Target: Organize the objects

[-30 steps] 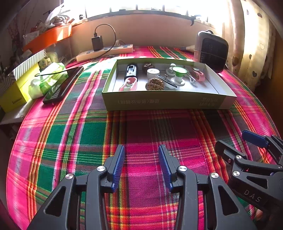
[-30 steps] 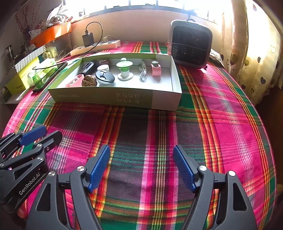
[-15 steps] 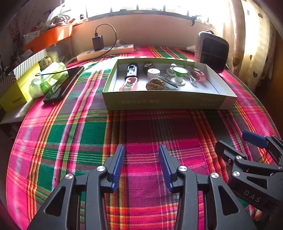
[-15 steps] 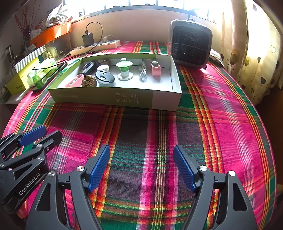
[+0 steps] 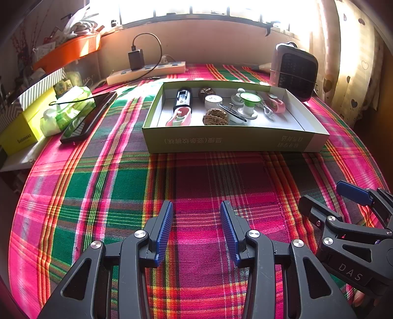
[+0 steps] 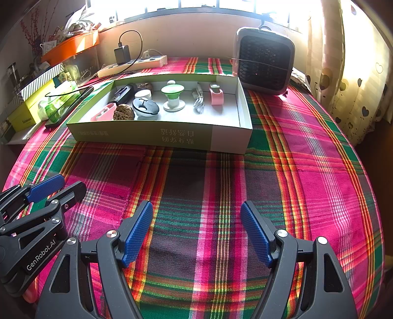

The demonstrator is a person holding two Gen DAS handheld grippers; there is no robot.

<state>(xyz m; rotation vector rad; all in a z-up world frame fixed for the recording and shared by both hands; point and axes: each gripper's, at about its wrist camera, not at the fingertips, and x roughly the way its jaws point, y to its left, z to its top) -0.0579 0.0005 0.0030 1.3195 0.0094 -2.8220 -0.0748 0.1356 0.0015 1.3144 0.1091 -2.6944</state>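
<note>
perhaps overexposed window [image 5: 208, 7] glare, fisheye-warped

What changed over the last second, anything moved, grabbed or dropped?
Nothing visibly changed. Both tools, left and right, hang open and empty over the plaid cloth, same spots as before. The box and the things in it, the phone and the heater sit exactly where they were.

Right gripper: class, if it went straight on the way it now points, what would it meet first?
Probably the plaid tablecloth. The right gripper is open, empty and angled downward, so bare cloth likely comes before the green-and-white box. Depth is uncertain.
</note>
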